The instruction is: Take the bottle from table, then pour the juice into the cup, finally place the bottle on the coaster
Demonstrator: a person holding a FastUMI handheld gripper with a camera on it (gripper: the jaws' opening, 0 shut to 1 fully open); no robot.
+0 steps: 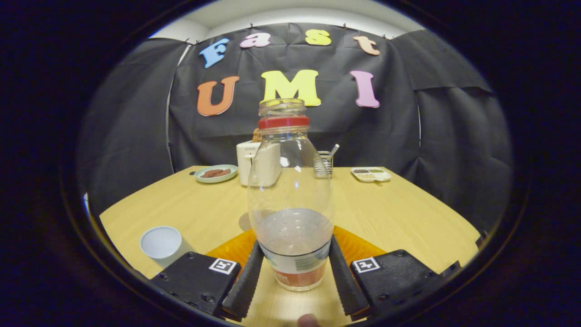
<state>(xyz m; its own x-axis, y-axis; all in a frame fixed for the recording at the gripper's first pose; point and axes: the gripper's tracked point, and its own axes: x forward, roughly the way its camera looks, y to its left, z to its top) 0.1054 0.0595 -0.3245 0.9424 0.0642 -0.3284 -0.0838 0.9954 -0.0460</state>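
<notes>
gripper (295, 272) clamps upright bottle (290, 200) above orange coaster (358, 247)

- Table (190, 204): light wood top, spans lower half of frame, black cloth wall behind.
- Bottle (290, 195): centre frame, upright, clear w/ red ring at open neck, some liquid in lower part. Sits between gripper (294, 274) fingers; contact w/ sides unclear.
- Coaster (236, 247): orange, under/behind bottle base.
- Cup (161, 245): white, lower left, apart from bottle.
- Plate (216, 173): pale green w/ brown food, far left-centre.
- White appliance (261, 165): behind bottle.
- Wire holder (324, 164): right of appliance.
- Small tray (371, 174): far right-centre.
</notes>
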